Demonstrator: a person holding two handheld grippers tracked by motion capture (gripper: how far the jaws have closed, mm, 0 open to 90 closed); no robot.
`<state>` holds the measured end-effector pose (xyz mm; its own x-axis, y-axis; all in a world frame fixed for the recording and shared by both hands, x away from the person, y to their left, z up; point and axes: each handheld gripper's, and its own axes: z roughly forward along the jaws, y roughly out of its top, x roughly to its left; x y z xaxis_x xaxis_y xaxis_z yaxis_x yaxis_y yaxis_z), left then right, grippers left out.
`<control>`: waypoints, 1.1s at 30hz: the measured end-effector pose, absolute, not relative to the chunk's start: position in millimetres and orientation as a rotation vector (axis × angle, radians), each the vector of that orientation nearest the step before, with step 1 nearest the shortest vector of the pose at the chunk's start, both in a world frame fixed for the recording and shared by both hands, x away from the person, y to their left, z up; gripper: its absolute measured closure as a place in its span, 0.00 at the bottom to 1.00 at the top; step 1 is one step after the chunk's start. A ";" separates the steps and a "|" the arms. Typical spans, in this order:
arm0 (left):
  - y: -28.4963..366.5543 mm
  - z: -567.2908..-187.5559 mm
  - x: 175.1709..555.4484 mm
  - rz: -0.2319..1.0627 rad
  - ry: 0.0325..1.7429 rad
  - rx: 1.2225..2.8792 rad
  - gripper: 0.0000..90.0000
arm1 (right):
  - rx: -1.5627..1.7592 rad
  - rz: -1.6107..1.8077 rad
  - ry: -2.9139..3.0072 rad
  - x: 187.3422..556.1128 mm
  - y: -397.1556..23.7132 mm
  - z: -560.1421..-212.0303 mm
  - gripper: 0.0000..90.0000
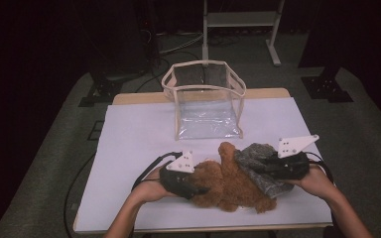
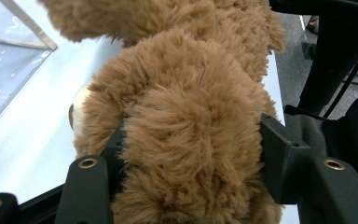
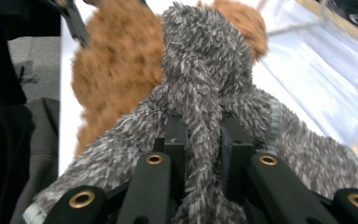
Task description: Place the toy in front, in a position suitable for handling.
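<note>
Gripping the brown plush bear (image 1: 228,183), left gripper (image 1: 194,190) low over table, right gripper (image 1: 264,167) pinching grey fuzzy cloth (image 1: 260,157)

A table (image 1: 129,129) with a pale lilac-white top and wooden edge stands on grey carpet (image 1: 54,163). At twelve o'clock a light metal stand (image 1: 240,20) rises from the floor. Black stand bases (image 1: 327,89) sit at two and ten o'clock. The surrounding room is dark.
</note>
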<state>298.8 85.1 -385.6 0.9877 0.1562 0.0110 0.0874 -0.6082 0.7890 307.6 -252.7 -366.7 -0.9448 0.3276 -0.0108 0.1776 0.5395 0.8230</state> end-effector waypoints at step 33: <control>76.6 -382.0 297.4 0.142 0.131 2.269 0.44 | 0.236 1.216 2.694 313.2 -188.9 -347.2 0.84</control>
